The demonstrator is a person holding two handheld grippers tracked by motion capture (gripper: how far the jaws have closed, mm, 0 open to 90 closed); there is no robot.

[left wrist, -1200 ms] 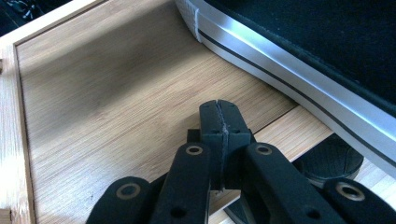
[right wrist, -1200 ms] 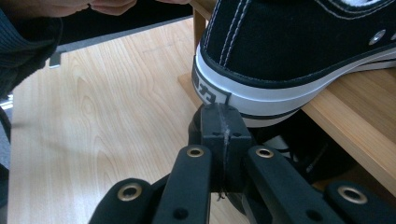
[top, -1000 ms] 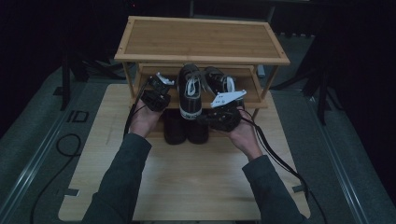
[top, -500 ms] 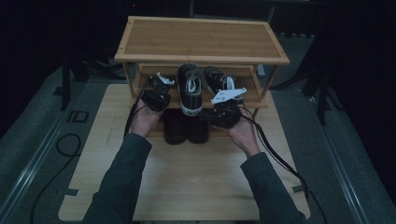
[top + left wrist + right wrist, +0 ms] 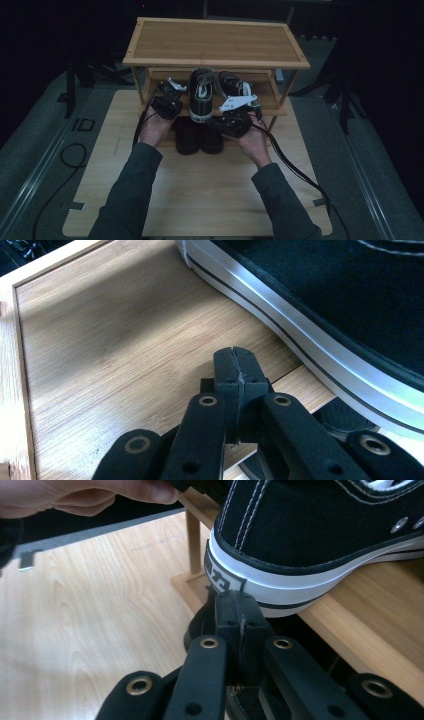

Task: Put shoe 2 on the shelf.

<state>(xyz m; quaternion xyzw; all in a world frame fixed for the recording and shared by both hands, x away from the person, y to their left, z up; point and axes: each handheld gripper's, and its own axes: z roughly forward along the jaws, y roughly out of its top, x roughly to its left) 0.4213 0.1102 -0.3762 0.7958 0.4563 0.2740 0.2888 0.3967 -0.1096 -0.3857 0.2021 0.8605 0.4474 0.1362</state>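
Both hands are sitting at the front of the three-tier bamboo shoe rack (image 5: 215, 42), and very little is differing from a second ago: the left hand-held gripper (image 5: 169, 95) is holding its spot by the middle shelf, while the right hand-held gripper (image 5: 235, 116) is looking a touch nearer the black canvas sneaker with the white rubber sole (image 5: 201, 94) that is lying heel-out on that shelf. To my eye that is a nudge to square the shoe up, not a lift.

In the left gripper view the left hand-held gripper (image 5: 235, 360) is showing its jaws pressed together on nothing, tips over bare shelf wood just beside the sneaker's white sole edge (image 5: 300, 335). In the right gripper view the right hand-held gripper (image 5: 236, 605) is likewise pressed together and empty, its tip right at the sneaker's heel (image 5: 235, 577); whether it is actually touching I cannot tell.

A second black sneaker (image 5: 235, 85) is lying to the right on the same shelf, partly covered by the right gripper. Two dark shoes (image 5: 197, 135) are standing under the rack on the pale wooden surface (image 5: 200, 190), too dim to make out. The back of the shelves is lost in shadow.
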